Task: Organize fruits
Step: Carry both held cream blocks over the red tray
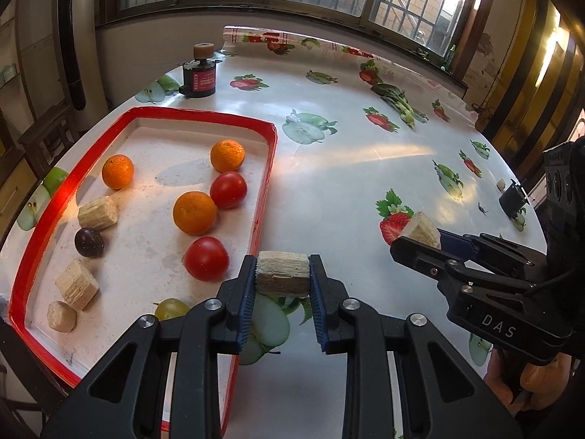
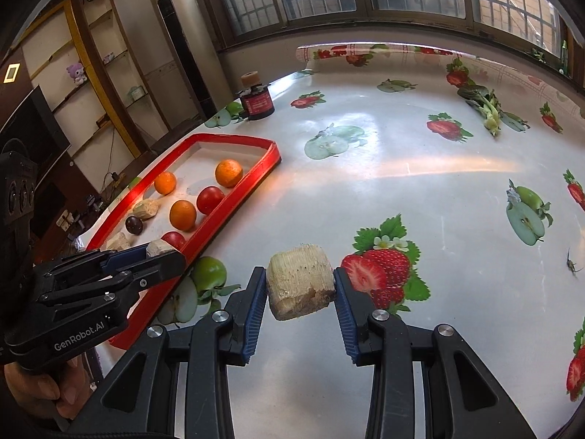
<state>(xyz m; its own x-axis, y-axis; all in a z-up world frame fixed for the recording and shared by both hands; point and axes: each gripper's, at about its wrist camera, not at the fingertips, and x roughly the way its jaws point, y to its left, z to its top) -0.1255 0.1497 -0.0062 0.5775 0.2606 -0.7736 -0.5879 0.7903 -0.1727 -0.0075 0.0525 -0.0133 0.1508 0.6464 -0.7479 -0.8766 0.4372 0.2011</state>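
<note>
A: What does the left gripper (image 1: 282,278) have?

B: Its jaws are clamped on a pale fibrous chunk (image 1: 282,273), low in the middle of the left wrist frame. The chunk hangs over the counter (image 1: 365,168), just right of the red-rimmed tray (image 1: 268,168).

A: And the right gripper (image 2: 299,287)?

B: Its jaws pinch a second pale chunk (image 2: 299,285) from both sides, bottom centre of the right wrist frame, beside a printed strawberry on the cloth. In the left wrist view that same gripper sits at the right edge, with its chunk poking out past the tips.

A: What is in the tray?

B: In the left half of the left wrist frame: three oranges (image 1: 194,212), two tomatoes (image 1: 206,258), a dark plum (image 1: 89,242), three more pale chunks (image 1: 97,213) along the left side, and a green grape (image 1: 172,308) at the lower edge, partly hidden by the left gripper. One orange touches a tomato.

A: Anything else on the counter?

B: A dark jar with a cork-coloured top (image 1: 200,73) at the upper left, beyond the tray, and a leafy green vegetable (image 1: 398,102) at the upper right, well apart from the tray.
</note>
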